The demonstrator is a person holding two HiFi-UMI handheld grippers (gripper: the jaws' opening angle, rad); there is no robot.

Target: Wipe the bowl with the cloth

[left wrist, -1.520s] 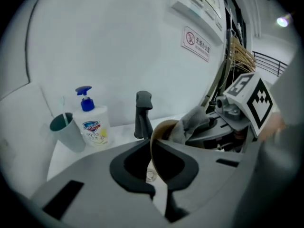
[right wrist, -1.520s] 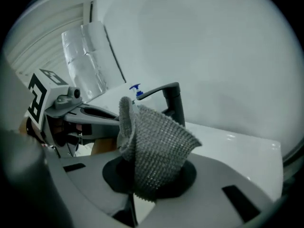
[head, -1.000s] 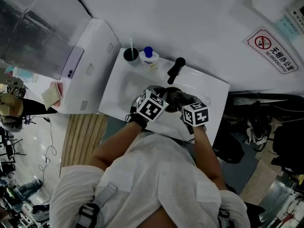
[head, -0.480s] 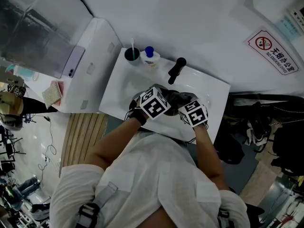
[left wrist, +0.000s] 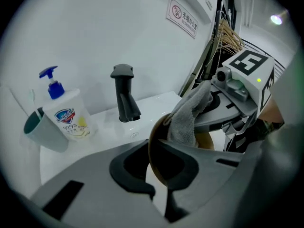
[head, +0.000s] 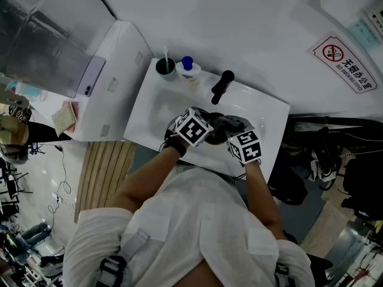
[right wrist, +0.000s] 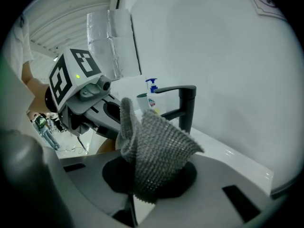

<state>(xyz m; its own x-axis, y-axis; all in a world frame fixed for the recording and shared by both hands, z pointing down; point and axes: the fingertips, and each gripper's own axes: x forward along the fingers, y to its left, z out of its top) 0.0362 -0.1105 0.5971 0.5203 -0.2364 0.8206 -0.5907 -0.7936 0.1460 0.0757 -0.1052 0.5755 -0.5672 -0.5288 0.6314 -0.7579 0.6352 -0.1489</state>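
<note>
Cloth (right wrist: 153, 156) in right gripper (right wrist: 133, 208), seemingly against bowl (left wrist: 154, 151) in left gripper (left wrist: 159, 201).

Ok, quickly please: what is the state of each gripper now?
The left gripper is closed, holding the bowl by its rim.
The right gripper is closed, holding the cloth.

Left gripper view: only part of the bowl (left wrist: 151, 148) shows. Its lower rim goes behind the jaws of the left gripper (left wrist: 160, 194), and its far side is under the cloth (left wrist: 187, 120). Print on the wall sign (left wrist: 183, 17) is too small to read.

Right gripper view: the cloth's lower end vanishes between the jaws of the right gripper (right wrist: 130, 201). Tan sliver left of the cloth, bowl or not, cannot tell. Lower half of the soap bottle (right wrist: 151, 93) is covered by cloth. Sign clipped by the dark lens edge.

Head view: the bowl is lost under both marker cubes.
</note>
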